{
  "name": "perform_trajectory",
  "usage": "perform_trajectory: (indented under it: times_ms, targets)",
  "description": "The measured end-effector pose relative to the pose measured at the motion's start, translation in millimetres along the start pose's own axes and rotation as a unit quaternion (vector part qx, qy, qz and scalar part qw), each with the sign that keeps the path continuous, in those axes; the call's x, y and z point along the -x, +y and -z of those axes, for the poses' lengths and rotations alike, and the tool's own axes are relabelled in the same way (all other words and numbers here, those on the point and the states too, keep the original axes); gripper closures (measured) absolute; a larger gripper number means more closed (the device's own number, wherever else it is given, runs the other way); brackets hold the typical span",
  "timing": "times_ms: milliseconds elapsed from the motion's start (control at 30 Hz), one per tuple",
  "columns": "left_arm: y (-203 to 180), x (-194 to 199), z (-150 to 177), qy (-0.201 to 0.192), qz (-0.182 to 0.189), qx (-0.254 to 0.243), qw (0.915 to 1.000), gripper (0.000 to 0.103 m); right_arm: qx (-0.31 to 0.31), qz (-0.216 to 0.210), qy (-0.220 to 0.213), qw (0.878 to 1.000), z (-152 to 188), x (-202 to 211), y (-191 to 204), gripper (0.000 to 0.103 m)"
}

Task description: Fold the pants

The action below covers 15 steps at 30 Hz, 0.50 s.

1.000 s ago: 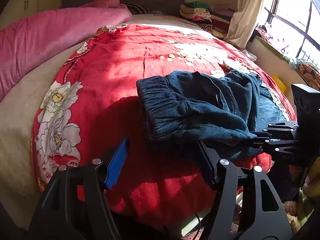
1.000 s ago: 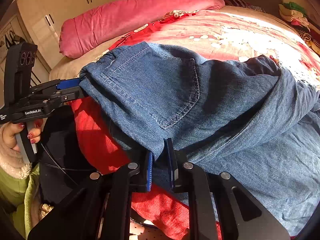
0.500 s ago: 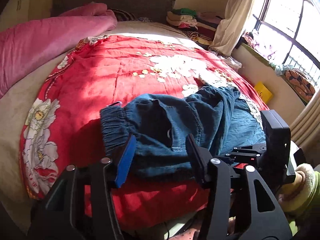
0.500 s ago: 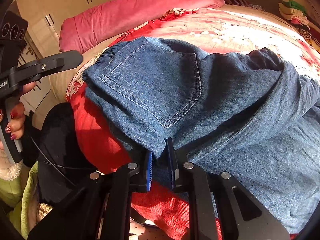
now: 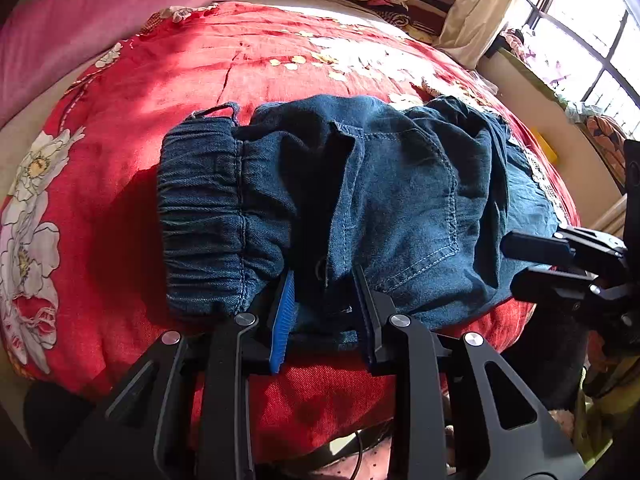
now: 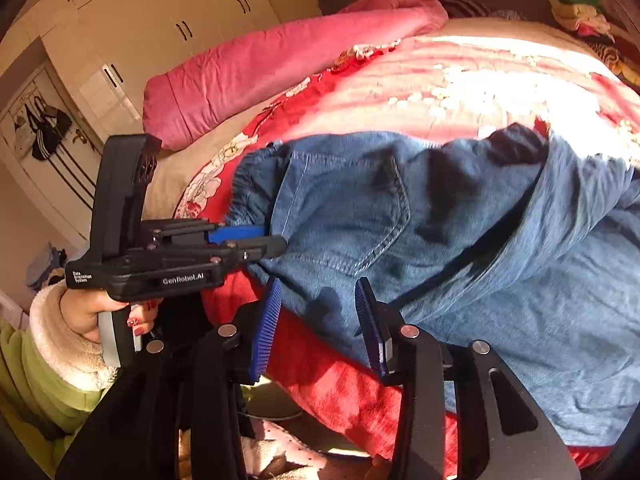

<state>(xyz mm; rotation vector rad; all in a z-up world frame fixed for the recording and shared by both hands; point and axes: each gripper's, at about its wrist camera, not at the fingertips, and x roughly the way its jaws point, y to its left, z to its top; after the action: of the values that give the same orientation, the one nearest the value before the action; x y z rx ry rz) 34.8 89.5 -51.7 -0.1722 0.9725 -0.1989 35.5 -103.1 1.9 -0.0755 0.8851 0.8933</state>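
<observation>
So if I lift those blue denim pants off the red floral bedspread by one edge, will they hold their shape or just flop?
The blue denim pants would probably flop: they already lie in soft rumpled folds. The gathered elastic waistband looks thicker, so that end may hang heavier. Likely not slippery; the weave looks coarse.

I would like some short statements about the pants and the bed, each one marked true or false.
1. The denim pants lie on a red floral bedspread. True.
2. The pants have a belt with a metal buckle. False: the waist is gathered elastic.
3. A pink quilt lies on the bed beyond the pants. True.
4. The pants lie flat at full length. False: they are bunched and partly folded.
5. A stitched pocket shows on the denim. True.
</observation>
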Motion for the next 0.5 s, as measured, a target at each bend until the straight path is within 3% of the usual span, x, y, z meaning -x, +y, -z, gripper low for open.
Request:
perform_trajectory:
  times_ms: [100,233,500]
  targets:
    - [-3.3,-3.3,-0.1,-0.001,-0.010,-0.009,0.9999,0.082,0.005,0.031,0.017,0.999,-3.0,-14.2,-1.5,0.054]
    - [-4.2,-3.7,1.6,-0.006,-0.011,-0.015,0.9998,0.082,-0.027,0.049,0.076,0.996,8.9,-48.3,-15.0,0.053]
    - [-5.4,-4.1,1.8,-0.011,-0.013,-0.015,0.9997,0.082,-0.052,0.034,0.065,0.996,15.6,-54.4,-24.8,0.052]
